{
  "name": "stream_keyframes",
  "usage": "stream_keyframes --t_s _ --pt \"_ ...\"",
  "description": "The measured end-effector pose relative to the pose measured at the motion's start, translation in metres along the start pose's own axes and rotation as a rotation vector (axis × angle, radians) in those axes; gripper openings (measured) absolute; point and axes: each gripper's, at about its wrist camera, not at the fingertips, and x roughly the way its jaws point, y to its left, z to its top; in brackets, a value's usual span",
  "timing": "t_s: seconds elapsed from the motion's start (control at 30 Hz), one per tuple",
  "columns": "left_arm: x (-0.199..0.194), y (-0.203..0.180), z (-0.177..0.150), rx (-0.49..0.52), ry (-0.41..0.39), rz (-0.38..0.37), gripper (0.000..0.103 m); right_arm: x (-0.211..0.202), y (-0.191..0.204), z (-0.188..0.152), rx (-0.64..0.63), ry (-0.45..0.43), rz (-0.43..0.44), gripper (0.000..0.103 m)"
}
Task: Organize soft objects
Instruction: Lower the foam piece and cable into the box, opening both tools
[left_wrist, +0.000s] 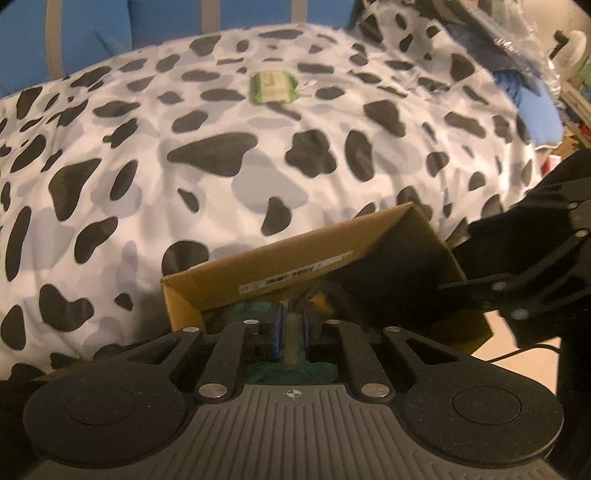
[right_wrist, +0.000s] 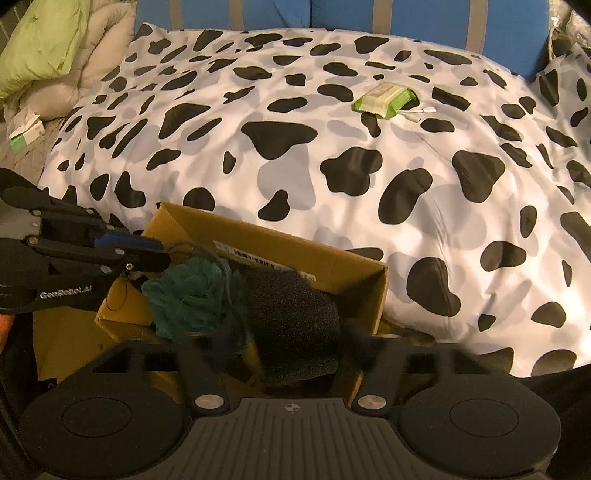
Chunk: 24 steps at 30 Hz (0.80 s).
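Note:
A brown cardboard box (right_wrist: 354, 266) sits at the edge of a bed with a cow-print duvet (right_wrist: 332, 155). Inside it lie a teal mesh bath pouf (right_wrist: 192, 295) and a dark sponge-like pad (right_wrist: 295, 317). My left gripper (left_wrist: 291, 332) is shut on the pouf's pale cord loop (left_wrist: 293, 338) just above the box (left_wrist: 295, 258); it also shows in the right wrist view (right_wrist: 147, 254). My right gripper (right_wrist: 291, 343) hovers over the box's near side with its fingers spread apart around the dark pad; it shows at the right of the left wrist view (left_wrist: 517, 280).
A green wipes packet (right_wrist: 386, 98) and a small white cable (right_wrist: 421, 110) lie on the duvet further back. Green and beige pillows (right_wrist: 55, 48) are at far left, with a small white-green carton (right_wrist: 24, 134). A blue headboard (right_wrist: 332, 14) runs behind.

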Motion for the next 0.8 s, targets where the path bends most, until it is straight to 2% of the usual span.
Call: stream_keyframes --t_s 0.03,0.1,0.17,0.2,0.23,0.27,0.43,0.8 --pt "0.001 0.001 0.0 -0.005 0.009 0.008 0.033 0.0 0.0 0.0 -0.002 -0.001 -0.002 0.086" --pt "0.001 0.002 0.0 -0.011 0.011 0.022 0.049 0.001 0.0 0.001 -0.002 0.005 -0.011 0.092" --pt "0.001 0.003 0.0 -0.024 0.013 0.025 0.05 0.002 0.0 0.001 -0.006 0.011 -0.015 0.094" --pt "0.001 0.004 -0.001 -0.03 0.018 0.028 0.056 0.003 0.001 0.001 -0.009 0.012 -0.018 0.096" --pt "0.002 0.004 0.0 -0.033 0.021 0.033 0.065 0.003 0.001 0.001 -0.011 0.014 -0.022 0.099" --pt "0.002 0.004 0.0 -0.035 0.024 0.039 0.068 0.004 0.002 0.001 -0.013 0.018 -0.026 0.099" --pt "0.004 0.003 -0.002 -0.041 0.04 0.065 0.073 0.007 0.002 0.001 -0.018 0.037 -0.043 0.103" --pt "-0.004 -0.005 -0.011 -0.074 0.067 0.122 0.074 0.013 0.01 -0.005 -0.041 0.091 -0.104 0.103"
